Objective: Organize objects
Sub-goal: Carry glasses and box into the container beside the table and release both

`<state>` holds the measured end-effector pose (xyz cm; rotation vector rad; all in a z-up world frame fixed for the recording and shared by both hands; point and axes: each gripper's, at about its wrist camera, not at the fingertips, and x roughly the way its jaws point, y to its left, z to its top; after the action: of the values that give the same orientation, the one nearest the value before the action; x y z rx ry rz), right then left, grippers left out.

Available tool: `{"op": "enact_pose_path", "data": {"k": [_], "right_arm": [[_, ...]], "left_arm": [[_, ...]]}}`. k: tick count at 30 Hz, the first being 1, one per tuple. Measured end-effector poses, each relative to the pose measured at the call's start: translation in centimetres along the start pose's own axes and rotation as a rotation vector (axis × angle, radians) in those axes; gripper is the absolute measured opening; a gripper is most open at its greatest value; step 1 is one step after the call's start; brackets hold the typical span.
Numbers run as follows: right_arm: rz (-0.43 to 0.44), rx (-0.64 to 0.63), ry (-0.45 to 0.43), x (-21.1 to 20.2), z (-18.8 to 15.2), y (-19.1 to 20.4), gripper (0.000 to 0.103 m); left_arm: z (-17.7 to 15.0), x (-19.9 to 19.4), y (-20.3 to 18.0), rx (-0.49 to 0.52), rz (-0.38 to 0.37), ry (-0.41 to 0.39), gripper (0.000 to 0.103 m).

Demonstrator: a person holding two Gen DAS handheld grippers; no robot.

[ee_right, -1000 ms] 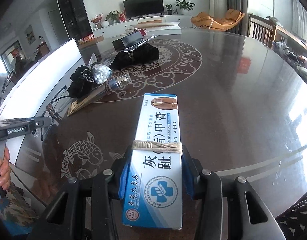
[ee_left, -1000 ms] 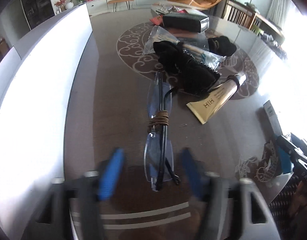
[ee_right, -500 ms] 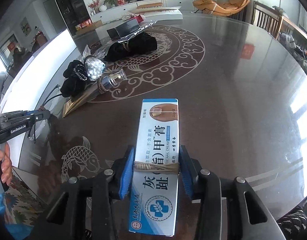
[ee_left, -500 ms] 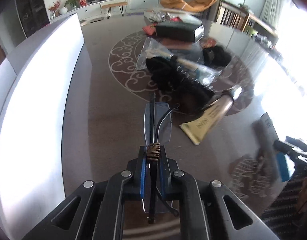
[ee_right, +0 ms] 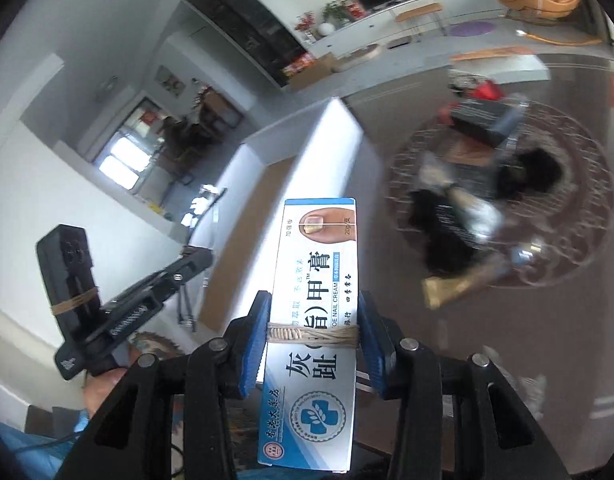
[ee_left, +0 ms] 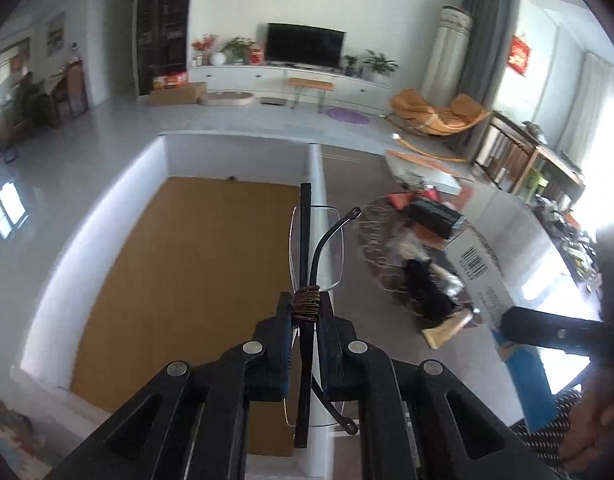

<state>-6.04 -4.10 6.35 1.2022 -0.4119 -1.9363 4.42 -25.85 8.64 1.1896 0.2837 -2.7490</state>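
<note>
My left gripper [ee_left: 306, 304] is shut on folded rimless glasses [ee_left: 315, 248] at their brown cord binding. It holds them in the air over the right wall of a large white box [ee_left: 315, 184] with a brown cardboard floor. My right gripper [ee_right: 313, 300] is shut on a blue-and-white nail cream box [ee_right: 321, 264] bound with pale string, lifted off the table and near the white box's wall [ee_right: 327, 152]. In the left wrist view the cream box [ee_left: 477, 264] appears at the right. In the right wrist view the left gripper [ee_right: 195, 260] is at the left.
On the dark patterned table [ee_right: 507, 340] lie a gold tube [ee_right: 459, 284], black fabric items [ee_right: 447, 232], clear bags and a black box [ee_right: 483, 116]. A person's hand [ee_right: 107, 388] holds the left tool. Living room furniture stands beyond.
The left gripper shut on the glasses, then lifted them off the table to above the white box. The right gripper rose with the cream box and swung left toward the white box.
</note>
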Motion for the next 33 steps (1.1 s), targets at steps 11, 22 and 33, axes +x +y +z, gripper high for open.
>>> {"op": "enact_pose_path", "data": {"k": [11, 22, 33], "right_arm": [[0.066, -0.108, 0.139, 14.1, 1.4, 9.1, 0.049], [-0.628, -0.136, -0.217, -1.9, -2.2, -8.5, 0.083], [-1.087, 0.206, -0.269, -12.0, -12.5, -24.3, 0.082]], "left_arm": [[-2.6, 2.6, 6.4, -0.139, 0.261, 0.086, 0.067], [-4.0, 3.3, -12.2, 0.167, -0.27, 0.106, 0.092], [-11.2, 15.3, -30.7, 0.514, -0.454, 0.249, 0.092]]}}
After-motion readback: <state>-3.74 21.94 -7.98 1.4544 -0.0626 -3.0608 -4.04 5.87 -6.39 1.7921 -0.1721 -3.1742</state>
